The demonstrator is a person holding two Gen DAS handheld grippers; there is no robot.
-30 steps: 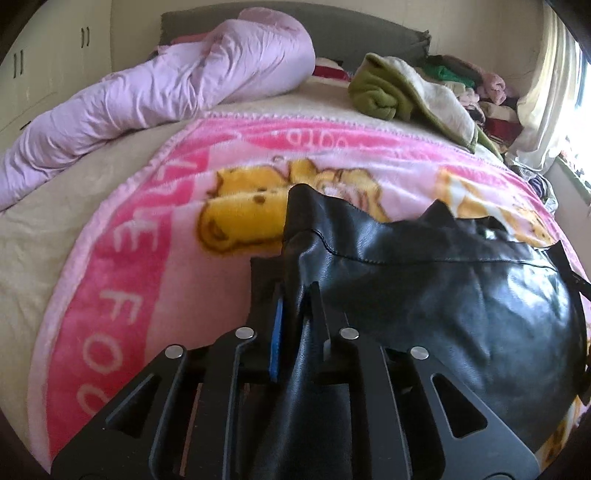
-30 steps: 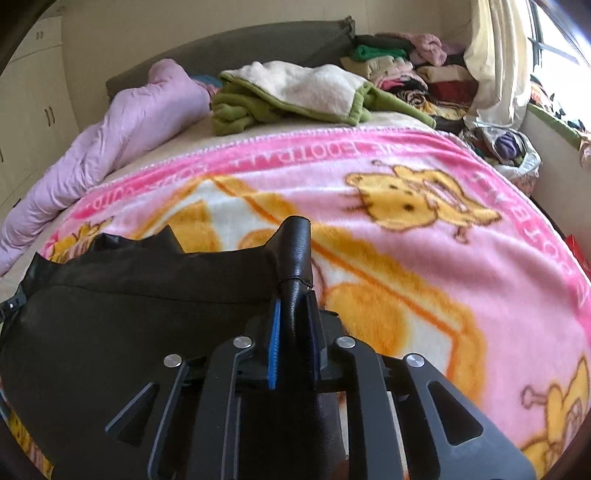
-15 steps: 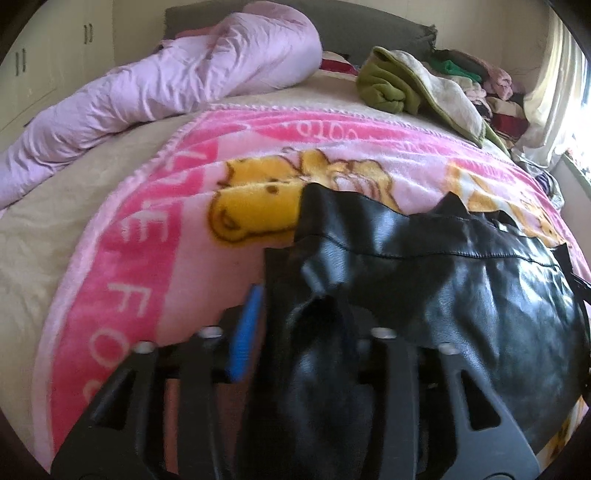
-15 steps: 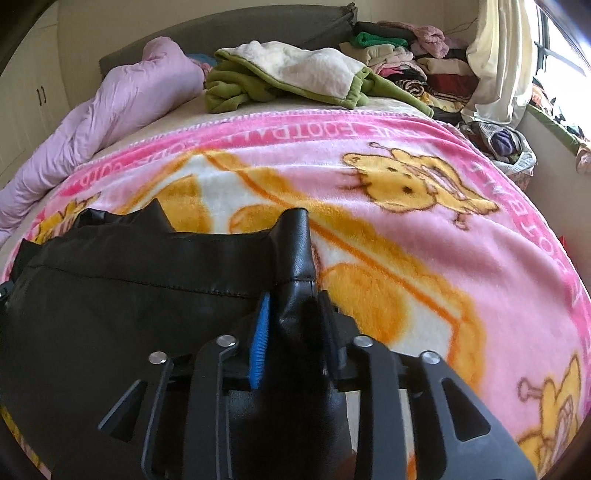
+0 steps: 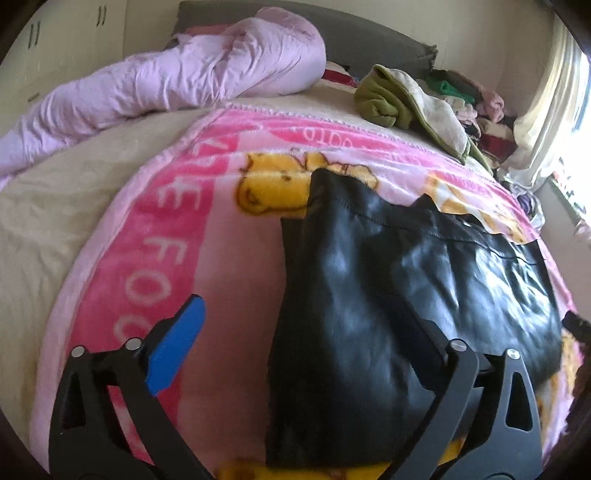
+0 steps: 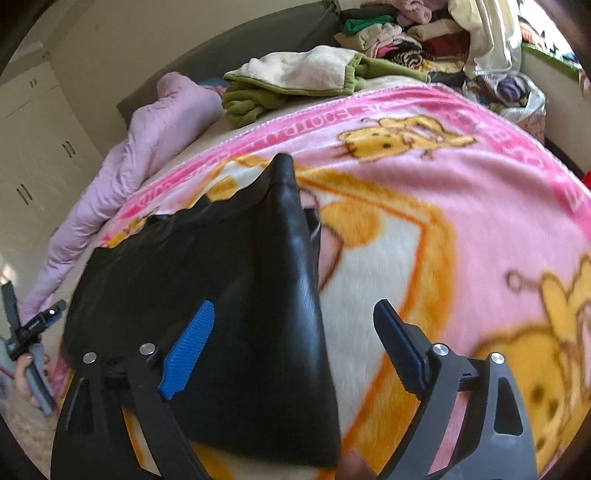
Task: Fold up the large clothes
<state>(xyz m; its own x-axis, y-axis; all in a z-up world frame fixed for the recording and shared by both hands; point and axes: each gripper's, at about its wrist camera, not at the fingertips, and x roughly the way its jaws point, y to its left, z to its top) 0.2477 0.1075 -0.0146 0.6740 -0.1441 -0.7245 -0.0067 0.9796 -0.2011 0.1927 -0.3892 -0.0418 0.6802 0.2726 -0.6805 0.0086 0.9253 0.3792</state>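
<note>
Lying flat on the pink fleece blanket with yellow cartoon bears (image 5: 173, 236), the glossy black leather-look garment (image 5: 388, 295) sits folded near the bed's front edge, one pointed corner sticking up at its far side. Your left gripper (image 5: 306, 332) has just been opening and now stands spread wide; the garment's left edge lies between the blue pad (image 5: 173, 347) and the opposite finger, yet neither presses on it. Your right gripper (image 6: 295, 332) has likewise just been opening: its jaws are wide apart, the garment's right edge between them, untouched as far as the blurred view allows. Beyond the blanket you have a rumpled lilac quilt (image 5: 177, 74), a folded green-and-cream fleece throw (image 6: 306, 77), and a heap of mixed clothes (image 6: 406, 33) by the curtain.
</note>
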